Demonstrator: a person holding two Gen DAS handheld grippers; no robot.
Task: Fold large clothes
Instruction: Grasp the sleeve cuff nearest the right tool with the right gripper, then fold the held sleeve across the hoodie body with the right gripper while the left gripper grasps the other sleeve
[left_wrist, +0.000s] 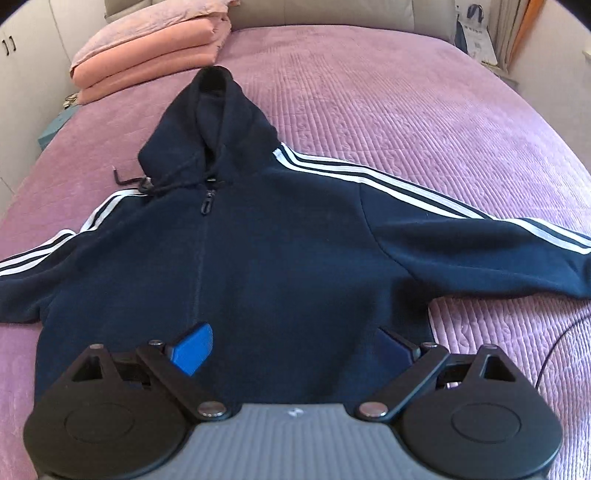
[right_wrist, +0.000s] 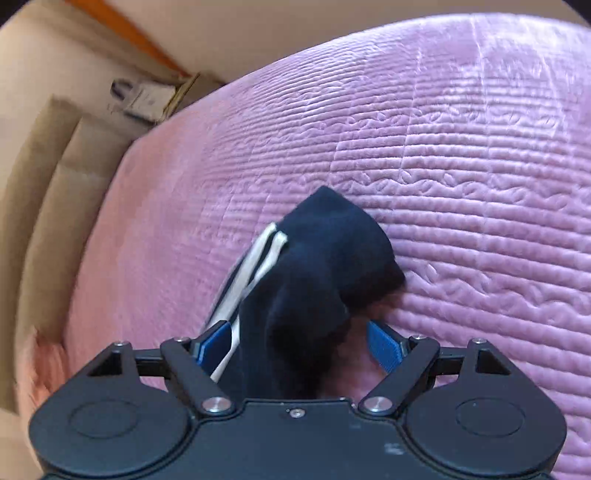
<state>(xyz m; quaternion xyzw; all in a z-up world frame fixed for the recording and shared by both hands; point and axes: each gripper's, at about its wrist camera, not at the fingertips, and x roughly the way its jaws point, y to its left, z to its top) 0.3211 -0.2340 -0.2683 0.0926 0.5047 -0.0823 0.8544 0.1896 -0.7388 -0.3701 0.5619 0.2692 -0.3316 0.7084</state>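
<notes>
Left wrist view: navy zip hoodie (left_wrist: 266, 236) flat, face up on purple quilted bed (left_wrist: 388, 92); left claw (left_wrist: 295, 349) spread wide above hem. Right claw (right_wrist: 297, 341) open around sleeve cuff (right_wrist: 328, 254). Advice: pinch cuff fully, carry sleeve across chest, keep stripes flat.

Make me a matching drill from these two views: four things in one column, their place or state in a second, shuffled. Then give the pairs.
Things
1. navy zip hoodie with white sleeve stripes
2. stack of folded salmon-pink cloth
3. left claw
4. navy sleeve cuff

Places or states
A. far left corner of the bed
B. open, over the hoodie's hem
C. between the right claw fingers
D. spread flat, front up, on the purple quilted bedspread

Pairs: 1-D, 2-A, 3-B, 4-C
</notes>
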